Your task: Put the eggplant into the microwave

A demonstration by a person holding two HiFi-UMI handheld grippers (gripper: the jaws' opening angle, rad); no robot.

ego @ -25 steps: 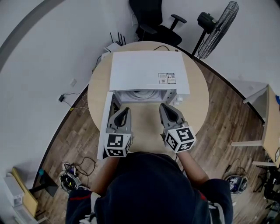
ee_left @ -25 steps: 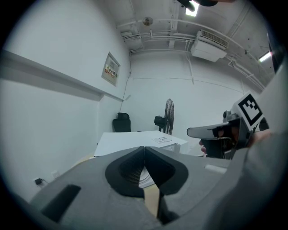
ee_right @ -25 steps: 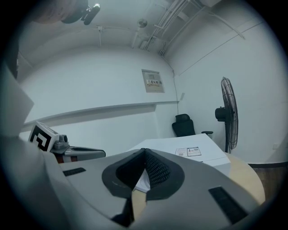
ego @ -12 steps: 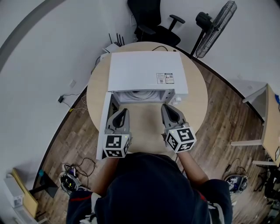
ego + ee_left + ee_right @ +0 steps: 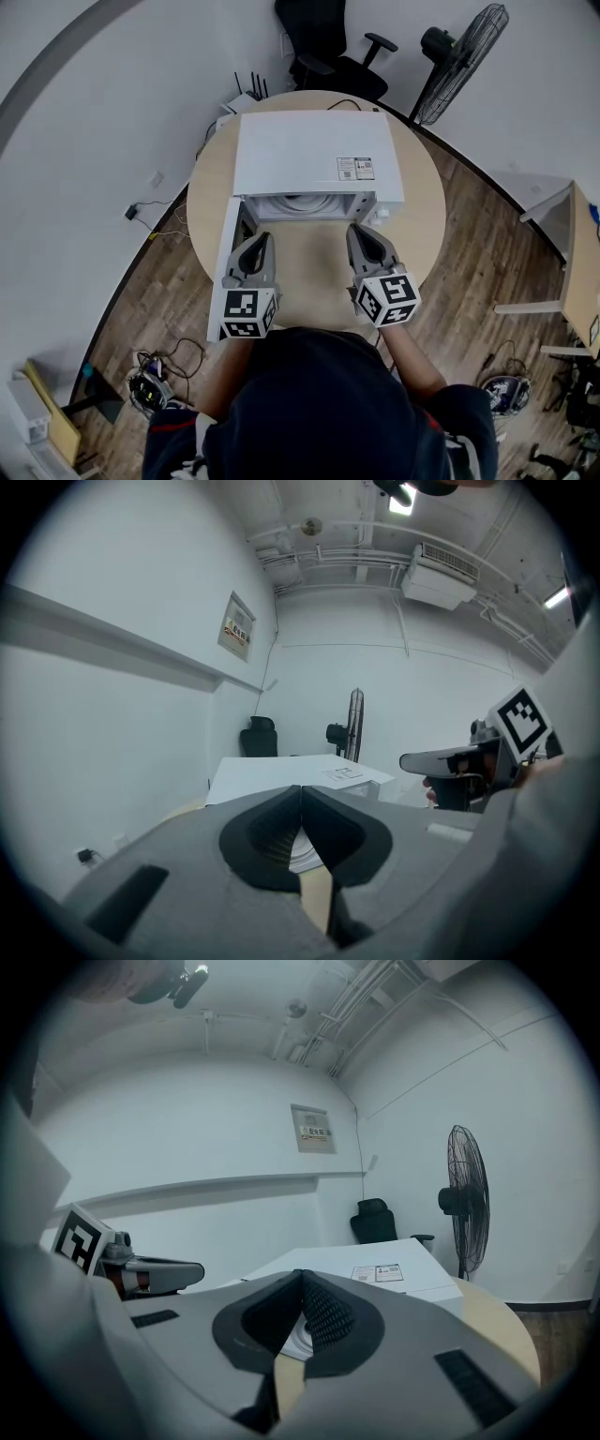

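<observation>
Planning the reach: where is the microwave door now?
Head view: the microwave door stands swung open at the microwave's left front corner, just left of the left hand-held gripper.

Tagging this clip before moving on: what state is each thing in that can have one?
Microwave: on the table, cavity open at the front.
Microwave door: open, swung out to the left.
Left claw: shut, empty.
Right claw: shut, empty.
Fan: upright; spinning or not, cannot tell.

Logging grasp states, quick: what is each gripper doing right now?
Left gripper: closed, holding nothing.
Right gripper: closed, holding nothing.
</observation>
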